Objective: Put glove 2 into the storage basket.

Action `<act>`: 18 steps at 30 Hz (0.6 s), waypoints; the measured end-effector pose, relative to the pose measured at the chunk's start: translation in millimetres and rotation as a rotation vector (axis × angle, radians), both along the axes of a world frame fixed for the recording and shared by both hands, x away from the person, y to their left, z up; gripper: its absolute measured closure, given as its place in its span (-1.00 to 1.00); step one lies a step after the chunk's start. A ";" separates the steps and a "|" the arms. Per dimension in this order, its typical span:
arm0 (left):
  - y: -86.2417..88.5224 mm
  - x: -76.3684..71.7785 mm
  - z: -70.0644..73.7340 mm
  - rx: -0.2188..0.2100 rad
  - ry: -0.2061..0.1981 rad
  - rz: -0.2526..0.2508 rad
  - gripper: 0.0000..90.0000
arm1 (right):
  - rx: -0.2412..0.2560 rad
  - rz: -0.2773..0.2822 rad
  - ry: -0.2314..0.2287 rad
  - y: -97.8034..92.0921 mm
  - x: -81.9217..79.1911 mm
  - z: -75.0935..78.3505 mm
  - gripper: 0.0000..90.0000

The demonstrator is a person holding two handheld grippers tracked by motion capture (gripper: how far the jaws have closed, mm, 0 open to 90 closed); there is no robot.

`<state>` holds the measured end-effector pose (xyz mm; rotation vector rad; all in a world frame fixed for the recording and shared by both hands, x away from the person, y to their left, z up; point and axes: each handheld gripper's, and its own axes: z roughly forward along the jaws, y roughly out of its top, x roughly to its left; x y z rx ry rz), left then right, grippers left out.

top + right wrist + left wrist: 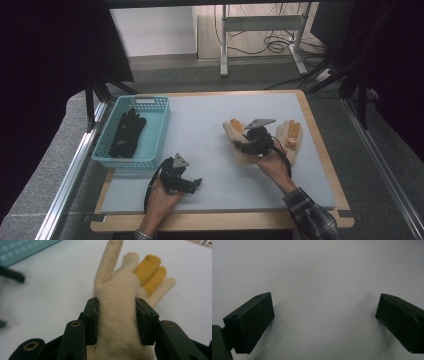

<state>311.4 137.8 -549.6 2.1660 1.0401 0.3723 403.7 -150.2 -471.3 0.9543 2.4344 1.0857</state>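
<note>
The right hand-held gripper (116, 320) clamps a cream knitted glove with yellow fingertips (120, 302) on the pale grey surface (200, 130). The left hand-held gripper (324, 320) is open and empty. Black gloves (127, 132), probably sorted, lie in the teal plastic basket (162, 127); another cream glove (290, 135) remains.

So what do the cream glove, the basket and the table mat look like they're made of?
Cream glove: knitted fabric, fuzzy matte weave, with yellow fingertips; the right gripper clamps it at the cuff. Basket: probably moulded plastic, teal with a lattice of holes in its walls. Mat: pale matte sheet, perhaps foam or felt; no glare, faint texture in the left gripper view.
</note>
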 end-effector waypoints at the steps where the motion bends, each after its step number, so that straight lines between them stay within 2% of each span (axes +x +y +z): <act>1: 0.0 0.0 0.0 0.000 0.000 0.000 -0.95 | 0.000 0.000 0.000 0.0 0.0 0.0 0.28; 2: -0.1 -0.2 0.0 -0.002 0.001 0.002 -0.95 | -0.015 0.021 -0.002 6.6 -15.3 -6.4 0.27; 4: -0.1 -0.2 0.0 -0.002 0.001 0.002 -0.95 | -0.017 0.030 -0.004 8.3 -19.8 -9.3 0.27; 6: 0.1 0.0 0.0 0.000 0.000 0.000 -0.95 | -0.020 0.043 0.006 13.5 -32.8 -23.3 0.24; 8: 0.0 0.0 0.0 0.000 0.000 0.000 -0.95 | -0.021 0.045 0.011 14.5 -34.9 -27.7 0.20; 9: 0.1 0.0 0.0 -0.001 0.000 0.001 -0.95 | -0.018 0.056 0.021 15.2 -35.9 -31.7 0.12; 10: 0.1 0.0 0.0 -0.001 0.000 0.000 -0.95 | -0.014 0.069 0.041 16.1 -38.1 -35.4 -0.08; 13: 0.1 0.0 0.0 0.000 0.000 0.000 -0.95 | 0.004 0.077 0.029 12.6 -39.4 -32.3 -0.19; 14: 0.1 0.0 0.0 0.000 0.000 0.000 -0.95 | 0.018 0.061 0.009 4.0 -39.1 -25.8 -0.20; 16: 0.1 0.0 0.0 0.000 0.000 0.000 -0.95 | 0.023 0.051 0.004 -2.1 -37.9 -22.9 -0.17; 17: 0.1 0.0 0.0 0.000 0.000 0.000 -0.95 | 0.029 0.041 0.009 -9.2 -36.2 -20.9 -0.05; 18: 0.1 0.0 0.0 0.000 0.000 0.000 -0.95 | 0.026 0.008 0.020 -24.1 -34.0 -19.7 0.24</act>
